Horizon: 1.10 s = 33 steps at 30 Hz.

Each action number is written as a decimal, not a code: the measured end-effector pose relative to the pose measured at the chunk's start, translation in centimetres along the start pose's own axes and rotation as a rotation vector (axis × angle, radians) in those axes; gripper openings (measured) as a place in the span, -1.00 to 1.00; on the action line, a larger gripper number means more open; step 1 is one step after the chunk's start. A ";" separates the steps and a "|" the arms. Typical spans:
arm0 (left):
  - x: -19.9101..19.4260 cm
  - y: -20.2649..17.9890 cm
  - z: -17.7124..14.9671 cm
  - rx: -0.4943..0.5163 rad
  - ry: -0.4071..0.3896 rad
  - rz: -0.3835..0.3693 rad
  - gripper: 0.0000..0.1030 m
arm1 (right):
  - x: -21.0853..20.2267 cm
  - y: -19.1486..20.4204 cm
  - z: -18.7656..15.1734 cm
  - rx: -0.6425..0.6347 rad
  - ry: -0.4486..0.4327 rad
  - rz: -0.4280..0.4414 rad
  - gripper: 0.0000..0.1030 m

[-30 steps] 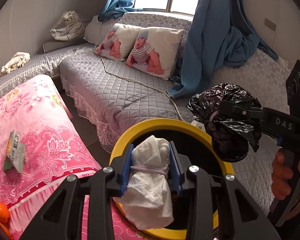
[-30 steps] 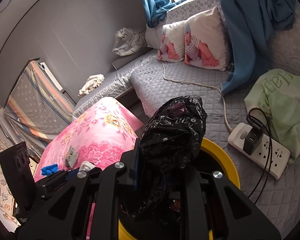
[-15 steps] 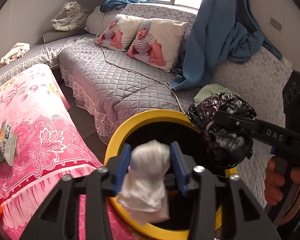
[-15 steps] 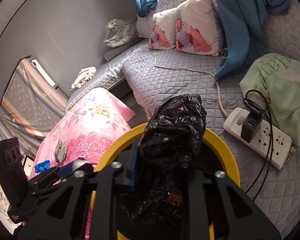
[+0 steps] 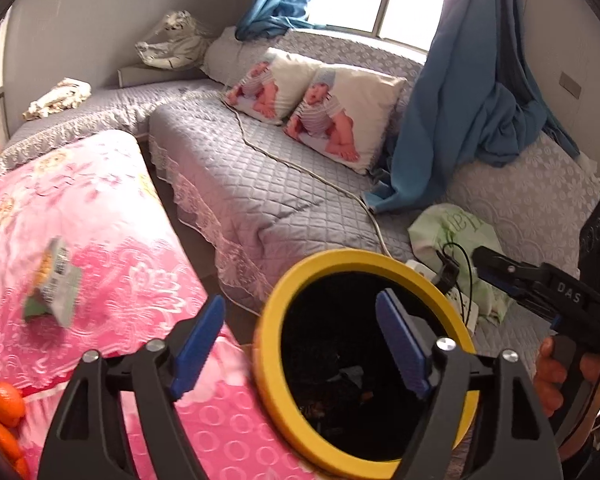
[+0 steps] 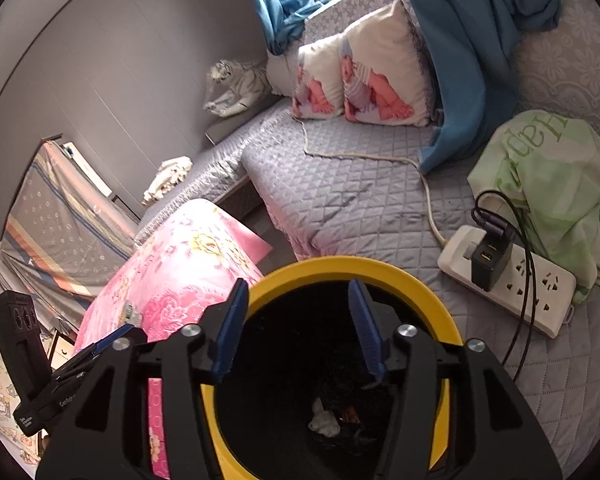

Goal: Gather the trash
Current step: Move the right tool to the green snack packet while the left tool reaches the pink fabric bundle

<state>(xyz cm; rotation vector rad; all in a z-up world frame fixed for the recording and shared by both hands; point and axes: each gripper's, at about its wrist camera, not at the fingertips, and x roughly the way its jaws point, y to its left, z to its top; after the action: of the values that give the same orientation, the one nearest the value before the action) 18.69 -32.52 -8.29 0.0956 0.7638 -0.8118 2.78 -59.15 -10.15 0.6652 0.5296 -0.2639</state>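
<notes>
Bin [image 6: 432, 300] with a yellow rim sits at six o'clock in both wrist views, a crumpled white tissue [image 6: 324, 424] lying at its dark bottom. Left gripper [image 5: 300, 344] has just been opening, blue pads spread with nothing between them; right gripper [image 6: 298, 332] likewise has just been opening and holds nothing. At nine o'clock a snack wrapper [image 5: 52, 284] rests on the pink floral cloth [image 5: 100, 208]

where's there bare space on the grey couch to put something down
Free: the quilted seat between the baby-print pillows and the yellow bin, bordered by the white cord. Crowded: the right end, with the power strip, its black cables and the green bag.
</notes>
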 end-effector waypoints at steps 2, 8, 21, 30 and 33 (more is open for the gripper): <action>-1.2 0.5 0.1 0.013 -0.037 0.029 0.65 | -0.4 0.5 0.2 -0.012 -0.019 0.017 0.15; -4.7 2.8 0.9 -0.004 -0.112 0.080 0.81 | -1.2 3.0 0.5 -0.049 -0.067 0.075 0.48; -13.5 11.7 0.5 -0.064 -0.231 0.290 0.84 | -0.7 13.3 0.4 -0.256 -0.109 0.192 0.79; -19.3 18.6 -2.6 -0.147 -0.270 0.424 0.84 | 3.1 21.3 -1.3 -0.357 -0.030 0.249 0.79; -20.3 20.7 -3.9 -0.176 -0.263 0.456 0.84 | 4.8 23.8 -2.1 -0.389 0.004 0.264 0.80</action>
<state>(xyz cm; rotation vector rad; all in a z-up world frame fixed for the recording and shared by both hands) 21.69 -4.03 -2.18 0.0031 0.5321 -0.3126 15.39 -39.94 -1.89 0.3502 0.4738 0.0889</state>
